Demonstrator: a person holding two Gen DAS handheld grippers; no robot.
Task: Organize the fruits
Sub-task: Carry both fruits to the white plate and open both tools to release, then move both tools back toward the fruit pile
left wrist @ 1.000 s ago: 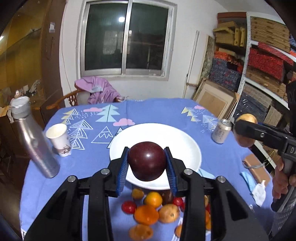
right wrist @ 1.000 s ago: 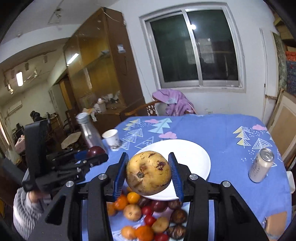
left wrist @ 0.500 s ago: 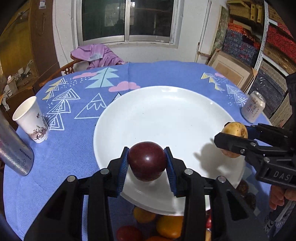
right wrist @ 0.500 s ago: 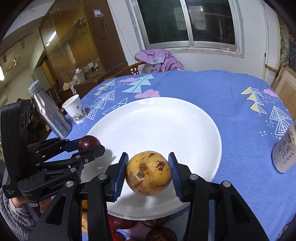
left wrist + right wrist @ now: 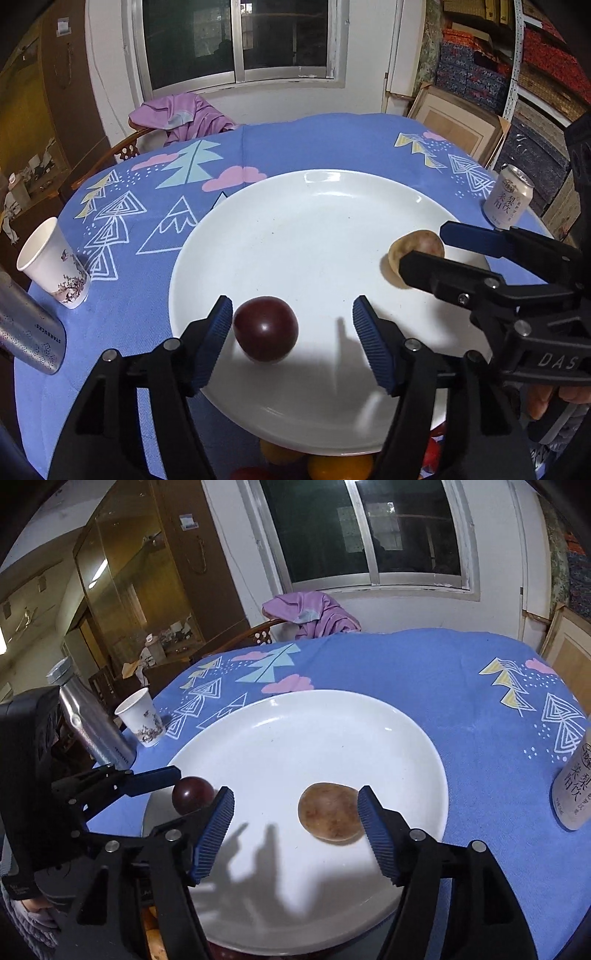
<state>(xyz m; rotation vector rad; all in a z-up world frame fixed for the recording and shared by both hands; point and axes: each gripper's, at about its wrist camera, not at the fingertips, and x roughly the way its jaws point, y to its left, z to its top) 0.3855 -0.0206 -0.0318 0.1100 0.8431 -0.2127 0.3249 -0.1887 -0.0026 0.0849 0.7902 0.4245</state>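
both hand-held grippers opening, nothing gripped | paper cup [image 5: 55,264], steel bottle [image 5: 27,332] left of plate [image 5: 314,206] | can [image 5: 508,201] right

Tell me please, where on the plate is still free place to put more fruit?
The far half of the plate, toward the window, is bare, and so is the middle between the dark red fruit and the yellow-brown fruit. The near edge is crowded: both fruits lie there, between the opening left gripper and right gripper.

Count: 1 white plate [image 5: 314,206] w/ 2 fruits, dark red plum [image 5: 266,328] btw left gripper's jaws, yellow-brown fruit [image 5: 330,818] btw right's; beyond: 1 paper cup [image 5: 53,267], 1 steel bottle [image 5: 92,727], 1 can [image 5: 509,201].
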